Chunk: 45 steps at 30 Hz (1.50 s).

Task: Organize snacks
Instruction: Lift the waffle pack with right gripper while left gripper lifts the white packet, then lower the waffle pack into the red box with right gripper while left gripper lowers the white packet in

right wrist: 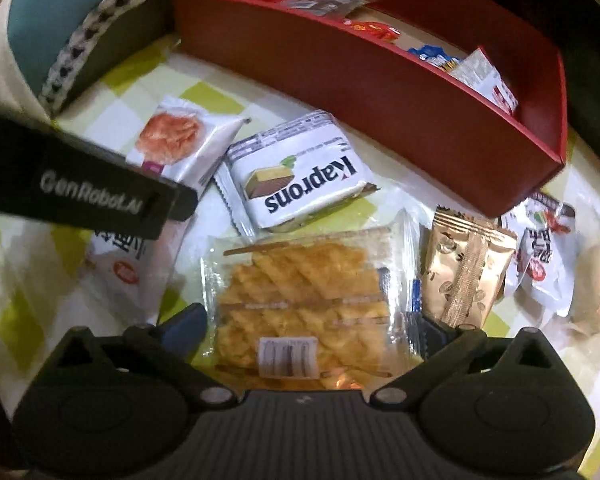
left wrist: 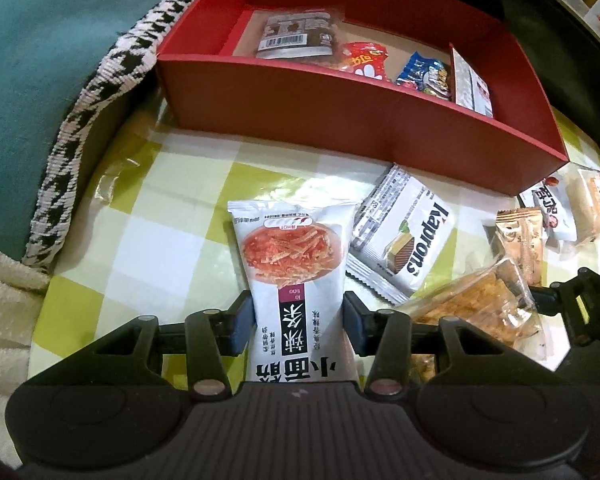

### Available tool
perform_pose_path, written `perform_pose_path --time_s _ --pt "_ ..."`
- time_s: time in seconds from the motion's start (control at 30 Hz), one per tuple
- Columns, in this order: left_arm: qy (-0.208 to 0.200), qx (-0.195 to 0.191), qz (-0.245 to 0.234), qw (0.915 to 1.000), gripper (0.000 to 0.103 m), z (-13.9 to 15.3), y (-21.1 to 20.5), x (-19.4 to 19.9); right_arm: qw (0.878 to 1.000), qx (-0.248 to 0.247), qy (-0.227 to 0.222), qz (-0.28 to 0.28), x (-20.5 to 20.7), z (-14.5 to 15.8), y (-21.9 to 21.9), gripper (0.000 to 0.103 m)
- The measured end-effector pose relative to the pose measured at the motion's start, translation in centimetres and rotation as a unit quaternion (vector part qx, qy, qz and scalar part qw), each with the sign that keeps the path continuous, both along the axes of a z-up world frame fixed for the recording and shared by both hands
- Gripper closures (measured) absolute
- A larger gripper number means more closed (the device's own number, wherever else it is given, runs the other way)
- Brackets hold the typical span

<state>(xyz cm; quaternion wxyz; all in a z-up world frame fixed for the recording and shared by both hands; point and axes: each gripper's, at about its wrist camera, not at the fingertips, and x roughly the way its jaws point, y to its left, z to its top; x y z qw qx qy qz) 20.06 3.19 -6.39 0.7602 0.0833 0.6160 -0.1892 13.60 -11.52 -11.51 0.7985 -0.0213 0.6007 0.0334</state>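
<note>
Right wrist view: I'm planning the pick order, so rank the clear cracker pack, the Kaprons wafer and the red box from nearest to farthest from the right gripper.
1. Clear cracker pack: between the right gripper fingers.
2. Kaprons wafer: just beyond the pack, slightly left.
3. Red box: farthest, across the back.

The wafer pack point(right wrist: 300, 178) reads "Kaprons", upside down. At nine o'clock in the right wrist view, the black gripper arm point(right wrist: 88, 196) reads "GenRobot.AI". The white snack bag point(left wrist: 290, 280) carries inverted Chinese characters "小面筋" and "辣条".
</note>
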Motion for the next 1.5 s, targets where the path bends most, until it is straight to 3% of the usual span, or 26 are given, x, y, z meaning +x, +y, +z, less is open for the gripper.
perform_pose_path --time_s 0.1,0.23,0.3,0.43,0.83,0.97,1.17,1.2,1.33,1.4,1.5 --pt "-0.001 -0.002 -0.001 1.0 0.048 0.2 0.1 0.0 1.0 -0.002 -0.004 -0.008 -0.7 1.1 -1.0 0.024" --pt "-0.005 -0.009 -0.005 0.9999 0.049 0.7 0.0 0.0 1.0 0.013 -0.005 -0.023 -1.5 2.5 -1.8 0.035" --pt "-0.007 -0.012 -0.006 0.9999 0.049 0.9 0.0 0.0 0.999 0.026 -0.012 -0.032 -2.2 3.9 -2.0 0.048" --pt "-0.01 -0.019 -0.002 0.9998 0.051 1.3 0.2 0.0 0.998 0.037 -0.037 -0.042 -3.2 6.1 -2.4 0.06" --pt "-0.053 -0.068 -0.015 0.9962 0.051 5.3 -1.2 -1.0 0.987 0.08 -0.115 -0.078 -3.2 11.4 -4.7 0.061" --pt "-0.063 -0.085 -0.019 0.9942 0.058 6.3 -1.6 -1.1 0.984 0.086 -0.131 -0.08 -3.1 12.4 -5.0 0.061" --pt "-0.045 -0.083 -0.013 0.9954 0.066 5.0 -1.9 -0.5 0.982 0.086 -0.138 -0.092 -2.8 12.7 -5.6 0.061" --pt "-0.042 -0.081 -0.009 0.9958 0.063 4.6 -1.8 -0.5 0.982 0.087 -0.138 -0.094 -2.8 12.6 -5.7 0.061" --pt "-0.043 -0.039 0.019 0.9982 0.02 2.9 -1.2 0.0 0.982 0.093 -0.136 -0.097 -2.8 12.5 -5.9 0.061" --pt "-0.048 -0.035 0.024 0.9979 0.017 2.7 -1.0 0.2 0.981 0.097 -0.133 -0.098 -2.9 12.5 -6.0 0.061" --pt "-0.025 -0.049 0.032 0.998 0.019 1.3 -1.6 0.7 0.982 0.098 -0.13 -0.096 -2.8 12.3 -6.0 0.061"
